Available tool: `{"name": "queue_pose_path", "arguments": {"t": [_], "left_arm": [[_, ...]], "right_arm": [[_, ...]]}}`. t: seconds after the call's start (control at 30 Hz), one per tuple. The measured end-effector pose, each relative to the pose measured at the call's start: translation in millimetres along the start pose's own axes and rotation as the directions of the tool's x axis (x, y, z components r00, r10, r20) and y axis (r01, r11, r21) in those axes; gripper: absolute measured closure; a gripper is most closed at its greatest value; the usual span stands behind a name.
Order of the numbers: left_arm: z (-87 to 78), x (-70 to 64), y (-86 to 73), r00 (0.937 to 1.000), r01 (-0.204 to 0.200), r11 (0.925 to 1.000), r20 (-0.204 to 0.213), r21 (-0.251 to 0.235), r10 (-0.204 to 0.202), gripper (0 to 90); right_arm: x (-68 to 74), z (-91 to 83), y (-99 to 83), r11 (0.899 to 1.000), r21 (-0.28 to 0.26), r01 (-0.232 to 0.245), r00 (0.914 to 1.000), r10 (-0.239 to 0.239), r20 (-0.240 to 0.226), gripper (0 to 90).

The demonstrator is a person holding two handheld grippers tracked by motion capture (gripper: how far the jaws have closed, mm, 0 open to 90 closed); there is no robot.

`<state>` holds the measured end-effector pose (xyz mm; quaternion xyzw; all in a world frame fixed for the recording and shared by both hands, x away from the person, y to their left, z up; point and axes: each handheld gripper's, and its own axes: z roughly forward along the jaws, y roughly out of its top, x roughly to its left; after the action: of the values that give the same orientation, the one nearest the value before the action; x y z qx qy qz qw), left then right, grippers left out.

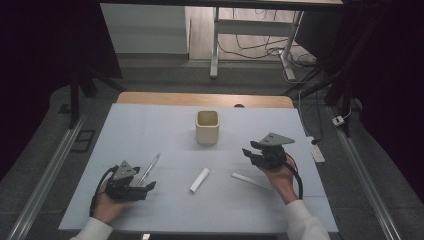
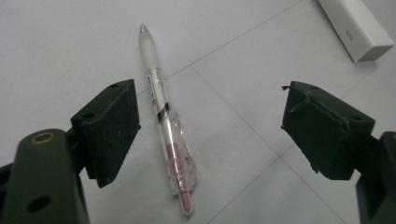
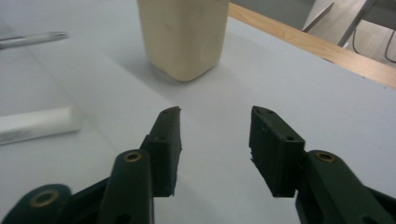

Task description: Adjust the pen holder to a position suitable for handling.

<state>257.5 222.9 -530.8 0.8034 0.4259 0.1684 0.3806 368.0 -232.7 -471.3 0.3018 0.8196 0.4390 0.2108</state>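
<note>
Your left gripper (image 1: 150,186) sits low at the near left of the white mat (image 1: 150,125), held in your left hand (image 1: 107,205), and its jaws stand wide apart with nothing between the pads. In the left gripper view, that gripper (image 2: 210,126) hangs just above the pen (image 2: 166,135), which lies flat on the mat between the two jaws, nearer the left one, touching neither; its white grip and tip point away from you and its clear barrel with the pink end lies nearest the camera. From the high view the pen (image 1: 150,169) lies at a slant just beside the left gripper, tip toward the far side of the table. Your right gripper (image 1: 251,150) is lifted off the mat on the right side in your right hand (image 1: 280,177), jaws also apart and empty. In the right gripper view those jaws (image 3: 215,140) face the beige square cup (image 3: 182,35), which stands upright and well ahead of them. The same cup (image 1: 207,127) stands toward the far middle of the mat. A short white tube (image 1: 199,179) lies in the near middle, and a thin white stick (image 1: 250,180) lies flat near your right hand, just below the right gripper.
</note>
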Motion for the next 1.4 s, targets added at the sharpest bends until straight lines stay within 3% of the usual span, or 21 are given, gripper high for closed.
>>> {"name": "queue_pose_path", "arguments": {"t": [0.3,0.5,0.83,1.17,1.27,1.33,1.4], "left_arm": [[-0.5,-0.2,-0.4,1.0,0.001,1.0,-0.004,-0.003,-0.001,18.6],[-0.6,-0.3,-0.3,1.0,0.003,1.0,-0.008,-0.003,-0.003,18.6],[-0.9,1.0,-1.3,0.9999,0.003,1.0,-0.011,-0.003,-0.003,19.3],[-2.6,0.2,-0.3,0.9998,-0.014,0.9999,-0.011,0.0,0.014,20.2],[-7.1,0.3,5.7,0.9972,-0.053,0.9985,-0.051,0.011,0.054,20.6],[-10.0,1.5,11.1,0.9992,-0.039,0.9992,-0.013,0.006,0.039,20.5],[-11.5,0.6,16.0,0.9988,-0.049,0.9986,0.0,0.019,0.049,20.7]], "right_arm": [[16.0,-40.8,-34.4,0.999,-0.012,0.029,0.9995,-0.029,-0.008,44.0],[20.7,-52.5,-57.0,0.999,0.022,0.038,0.9992,-0.038,-0.008,42.4],[18.5,-71.7,-80.7,1.0,0.014,0.013,0.9999,-0.013,-0.001,41.8],[10.7,-72.5,-82.6,1.0,0.006,0.016,0.9998,-0.016,0.01,41.4],[10.8,-71.7,-83.1,1.0,0.014,0.025,0.9996,-0.025,0.015,40.9],[10.4,-71.9,-83.1,1.0,0.012,0.026,0.9994,-0.026,0.023,40.4],[9.9,-72.4,-83.3,1.0,0.012,0.024,0.9994,-0.025,0.025,40.3]]}}
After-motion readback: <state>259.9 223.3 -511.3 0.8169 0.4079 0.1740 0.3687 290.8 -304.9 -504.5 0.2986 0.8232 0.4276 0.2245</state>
